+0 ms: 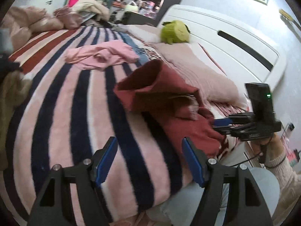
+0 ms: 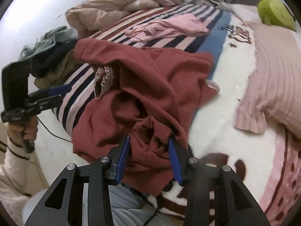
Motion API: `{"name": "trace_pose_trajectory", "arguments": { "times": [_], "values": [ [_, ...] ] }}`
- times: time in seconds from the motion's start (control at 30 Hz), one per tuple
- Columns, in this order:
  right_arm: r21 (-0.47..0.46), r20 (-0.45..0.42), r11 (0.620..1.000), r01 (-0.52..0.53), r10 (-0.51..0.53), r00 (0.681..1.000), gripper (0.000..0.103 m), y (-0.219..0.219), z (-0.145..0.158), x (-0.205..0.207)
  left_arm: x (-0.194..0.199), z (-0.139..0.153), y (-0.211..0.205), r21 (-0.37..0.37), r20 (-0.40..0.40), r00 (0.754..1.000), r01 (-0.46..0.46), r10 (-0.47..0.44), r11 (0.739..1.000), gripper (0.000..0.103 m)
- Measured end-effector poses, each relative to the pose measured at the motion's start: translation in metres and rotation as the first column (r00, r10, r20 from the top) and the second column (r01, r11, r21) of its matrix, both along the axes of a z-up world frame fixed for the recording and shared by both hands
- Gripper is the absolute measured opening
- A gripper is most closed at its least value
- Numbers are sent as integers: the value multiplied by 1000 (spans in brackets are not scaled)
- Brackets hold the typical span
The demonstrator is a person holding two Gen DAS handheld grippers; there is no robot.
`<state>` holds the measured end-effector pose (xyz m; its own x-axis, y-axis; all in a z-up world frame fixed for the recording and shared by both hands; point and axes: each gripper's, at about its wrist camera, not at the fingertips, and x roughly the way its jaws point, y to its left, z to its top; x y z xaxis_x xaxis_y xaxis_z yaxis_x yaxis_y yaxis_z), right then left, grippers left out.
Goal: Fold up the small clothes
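Note:
A dark red garment (image 1: 169,101) with lace trim lies bunched on the striped blanket (image 1: 71,116) near the bed's near edge. It also shows in the right wrist view (image 2: 146,86). My right gripper (image 2: 149,154) has its jaws around a bunched fold of the red garment and holds it. In the left wrist view the right gripper (image 1: 222,124) sits at the garment's right end. My left gripper (image 1: 149,154) is open and empty above the blanket, left of the garment. It also shows in the right wrist view (image 2: 62,91), apart from the garment.
A pink garment (image 1: 105,54) lies further back on the blanket. A pile of clothes (image 2: 50,43) sits at the left edge. A green plush toy (image 1: 175,32), pink pillow (image 1: 203,69), bedding heap (image 1: 33,20) and white headboard (image 1: 235,37) lie beyond.

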<state>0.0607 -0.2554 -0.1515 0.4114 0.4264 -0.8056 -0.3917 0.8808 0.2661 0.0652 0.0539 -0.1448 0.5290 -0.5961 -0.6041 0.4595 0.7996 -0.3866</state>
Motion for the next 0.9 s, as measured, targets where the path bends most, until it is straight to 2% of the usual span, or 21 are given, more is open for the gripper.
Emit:
{"name": "trace_pose_trajectory", "arguments": {
  "times": [0.1,0.13,0.23,0.33,0.43,0.5,0.53,0.57,0.63,0.7,0.77,0.83,0.9],
  "values": [
    [35,60,999,-33,31,998,39,7,30,-1,4,-5,7,-24,-4,1000,-20,20,1000,67],
    [48,93,997,-61,57,994,44,14,42,-1,5,-7,10,-30,-4,1000,-23,23,999,67],
    [87,117,979,-186,176,977,46,43,61,7,4,-11,17,-48,-6,999,-37,37,998,67],
    [67,44,942,-329,326,944,39,95,48,22,2,-10,20,-57,-3,999,-52,52,997,67],
    [-39,-41,942,-334,333,942,29,137,16,55,2,-11,22,-70,2,999,-51,51,996,67],
    [-98,-77,950,-297,290,954,21,147,0,79,3,-11,24,-80,2,999,-48,48,996,67],
    [-99,-78,954,-282,275,958,9,148,-3,84,3,-11,25,-82,3,999,-49,50,995,67],
    [-86,-68,963,-257,252,965,6,142,-2,92,5,-11,26,-85,2,999,-52,53,995,67],
    [-55,-16,988,-145,145,989,6,114,8,109,7,-12,26,-96,-3,999,-52,52,994,67],
    [-79,34,997,-7,9,999,6,79,12,123,11,-13,23,-109,-11,999,-44,43,993,68],
    [-84,10,987,136,-135,991,5,38,4,135,14,-13,16,-113,-18,1000,-23,21,993,69],
    [-70,-50,966,249,-253,966,5,-3,-12,139,16,-13,4,-115,-19,1000,17,-19,993,72],
    [-80,-51,952,295,-300,953,5,-25,-19,131,16,-13,-12,-117,-21,997,68,-71,991,75]
  ]
}}
